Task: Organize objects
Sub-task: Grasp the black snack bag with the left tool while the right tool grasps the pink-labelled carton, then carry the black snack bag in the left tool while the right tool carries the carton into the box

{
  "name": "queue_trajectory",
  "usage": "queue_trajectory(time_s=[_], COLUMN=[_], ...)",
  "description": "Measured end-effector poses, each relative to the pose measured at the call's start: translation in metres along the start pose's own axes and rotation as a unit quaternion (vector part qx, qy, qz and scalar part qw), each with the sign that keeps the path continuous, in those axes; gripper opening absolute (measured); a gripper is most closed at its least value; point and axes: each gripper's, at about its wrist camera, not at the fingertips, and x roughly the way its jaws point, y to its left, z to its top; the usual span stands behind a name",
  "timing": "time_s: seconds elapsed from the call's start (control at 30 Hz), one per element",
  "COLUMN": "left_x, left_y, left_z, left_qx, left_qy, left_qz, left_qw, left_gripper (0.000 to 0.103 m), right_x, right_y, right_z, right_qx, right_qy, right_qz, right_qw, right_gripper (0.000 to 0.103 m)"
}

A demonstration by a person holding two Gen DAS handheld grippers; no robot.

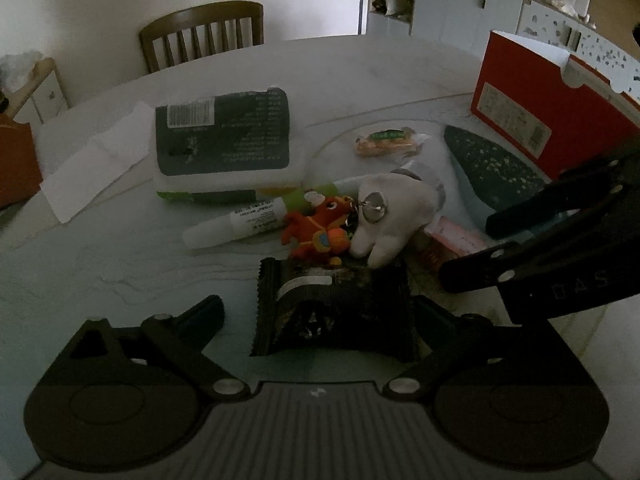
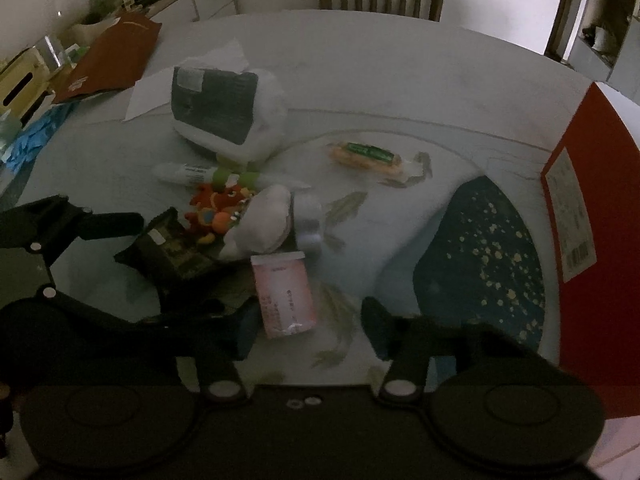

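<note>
On the table (image 1: 120,264), a dark snack packet (image 1: 332,308) is being straddled by the left gripper (image 1: 320,312), fingers spread apart, nothing clamped. The right gripper (image 2: 308,328) is being held released over a pink packet (image 2: 286,292). Bare tabletop is being left open toward the far edge, beyond the wipes pack (image 1: 224,136).

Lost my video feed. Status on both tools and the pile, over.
Left tool open, straddling the dark snack packet. Right tool open, over the pink packet. White plush and orange toy crowd behind the dark packet.
</note>
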Motion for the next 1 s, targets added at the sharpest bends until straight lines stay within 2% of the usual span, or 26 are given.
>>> queue_trajectory(time_s=[0.1,0.2,0.33,0.57,1.0], left_x=[-0.001,-0.004,-0.006,-0.011,-0.031], left_y=[-0.001,-0.003,-0.006,-0.008,-0.010], left_z=[0.000,-0.001,0.000,0.000,-0.013], left_qx=[0.001,0.007,0.013,0.011,-0.013], left_qy=[-0.003,-0.006,-0.002,0.003,0.014], left_qz=[-0.005,-0.008,-0.009,-0.011,-0.026], left_qw=[1.0000,0.9999,0.9999,0.9999,0.9995], left_gripper=[0.092,0.078,0.074,0.058,0.055], right_x=[0.000,0.000,-0.002,-0.009,-0.040], right_y=[0.002,0.003,0.003,0.003,0.002], right_z=[0.000,0.000,0.000,-0.004,-0.025], right_qx=[-0.002,0.002,0.007,0.011,0.021], right_qy=[0.000,0.000,0.000,-0.010,-0.018], right_qz=[-0.001,0.001,0.004,0.006,0.019], right_qw=[1.000,1.000,1.000,1.000,0.999], right_gripper=[0.044,0.042,0.031,0.029,0.029])
